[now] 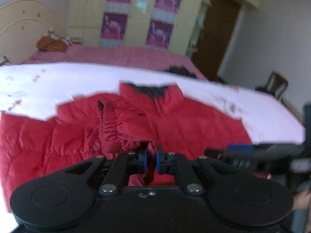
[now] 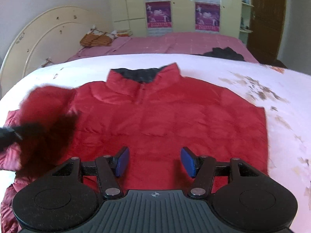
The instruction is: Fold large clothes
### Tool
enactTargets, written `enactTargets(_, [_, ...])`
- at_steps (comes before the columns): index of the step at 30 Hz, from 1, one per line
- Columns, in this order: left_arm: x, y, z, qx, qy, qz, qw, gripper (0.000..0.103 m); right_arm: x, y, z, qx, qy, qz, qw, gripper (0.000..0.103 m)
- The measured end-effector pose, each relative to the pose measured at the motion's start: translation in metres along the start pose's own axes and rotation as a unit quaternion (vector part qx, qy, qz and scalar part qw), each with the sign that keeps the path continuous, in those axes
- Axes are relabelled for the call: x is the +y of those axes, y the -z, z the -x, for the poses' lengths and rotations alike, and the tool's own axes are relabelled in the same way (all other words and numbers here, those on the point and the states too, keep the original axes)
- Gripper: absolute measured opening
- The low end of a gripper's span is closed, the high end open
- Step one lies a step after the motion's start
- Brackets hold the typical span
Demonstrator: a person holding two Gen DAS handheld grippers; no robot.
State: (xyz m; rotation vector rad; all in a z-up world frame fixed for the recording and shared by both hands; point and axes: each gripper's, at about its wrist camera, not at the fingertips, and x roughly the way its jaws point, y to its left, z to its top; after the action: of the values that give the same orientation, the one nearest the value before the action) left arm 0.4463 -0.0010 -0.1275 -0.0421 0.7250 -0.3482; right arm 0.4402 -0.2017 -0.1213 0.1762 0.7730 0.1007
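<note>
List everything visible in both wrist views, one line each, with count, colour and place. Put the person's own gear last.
Jacket: one, red with dark collar lining, spread front up on the white sheet.
Sleeve: one, red with elastic cuff, lifted over the jacket body.
White sheet: one, white with faint print, under the jacket.
Pink bedspread: one, pink, behind the sheet.
Dark garment: one, black, on the pink bedspread.
Headboard: one, cream, far left.
Wardrobe: one, pale yellow, four purple posters, back wall.
Door: one, brown, right of the wardrobe.
Chair: one, dark, at right.
Left gripper: black, blue fingers, shut on the sleeve.
Right gripper: black, blue fingers, open above the jacket hem.
</note>
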Motion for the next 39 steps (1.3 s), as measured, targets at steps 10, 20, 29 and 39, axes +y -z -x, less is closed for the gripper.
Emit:
enactTargets(10, [-0.003, 0.012, 0.020, -0.013, -0.062, -0.045, 0.9970, 0.083, -0.011, -0.001, 0.010, -0.017, -0.050, -0.039, 0.998, 0.101])
enactTargets(20, [0.082, 0.047, 0.076, -0.016, -0.197, 0.012, 0.9803, 0.082, 0.025, -0.003, -0.022, 0.019, -0.074, -0.015, 0.997, 0.101])
enactTargets(29, [0.099, 0.068, 0.051, 0.015, -0.215, 0.035, 0.9759, 0.072, 0.046, 0.001, -0.038, 0.039, -0.075, 0.014, 0.996, 0.025])
enactTargets(39, [0.086, 0.055, 0.020, -0.015, -0.221, 0.003, 0.9752, 0.048, 0.003, -0.045, 0.017, -0.080, -0.018, -0.008, 0.997, 0.019])
